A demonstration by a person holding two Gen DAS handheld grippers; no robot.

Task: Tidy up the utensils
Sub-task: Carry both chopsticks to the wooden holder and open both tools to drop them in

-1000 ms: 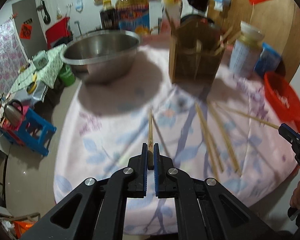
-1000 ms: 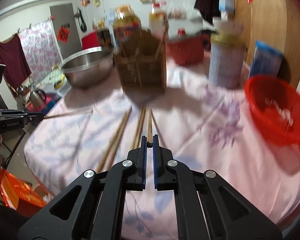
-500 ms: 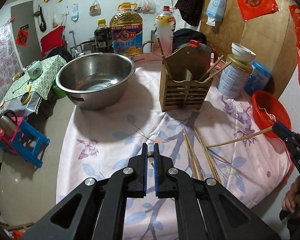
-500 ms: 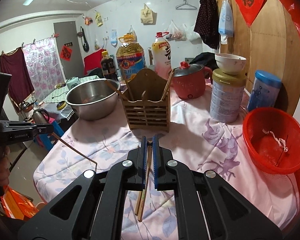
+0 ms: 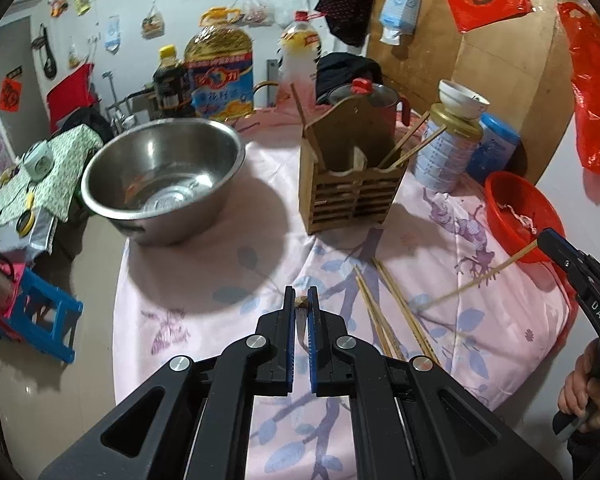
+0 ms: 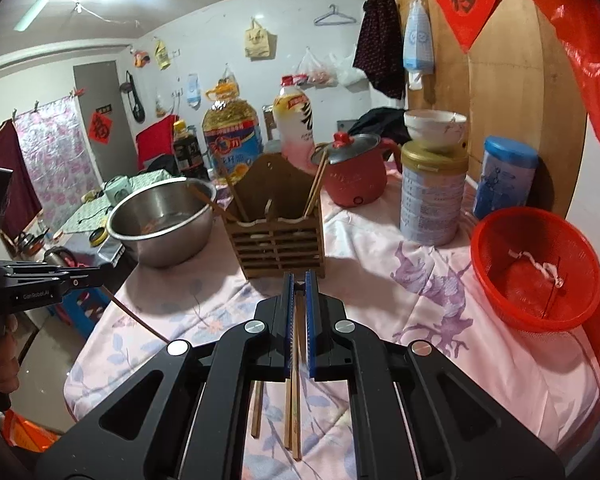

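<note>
- While several chopsticks lie loose on the pink floral cloth of the worktop (image 5: 204, 288), each hand-held gripper carries one chopstick lifted clear of the cloth.
- Left gripper (image 5: 301, 300): its blue fingers (image 5: 288, 320) are closed on a chopstick whose end (image 5: 300, 301) shows between the tips; from the right wrist view its dark shaft (image 6: 136, 316) slants down toward the cloth.
- Right gripper (image 6: 299, 280): fingers pinched together on a pale chopstick (image 5: 480, 278), seen from the left wrist view running from the gripper's tip down toward the cloth.
- Loose chopsticks (image 5: 384, 312) rest in a bundle on the cloth just in front of the wooden chopstick holder (image 5: 352, 184).
- That slatted holder stands upright near the middle of the worktop, beside a steel bowl (image 5: 160, 176), and already has a few chopsticks leaning in its compartments.
- Also on the worktop: a red basket (image 6: 536, 264), a tin with a bowl on top (image 6: 432, 200) and a red electric pot (image 6: 356, 176).
- Step in hand, as a judgement: both picked-up chopsticks are being carried to the holder.
- Next move, as a judgement: tip each chopstick upright, line its lower end over an open compartment, lower it in and let go, keeping the two long sticks from crossing or knocking the ones already standing.
</note>
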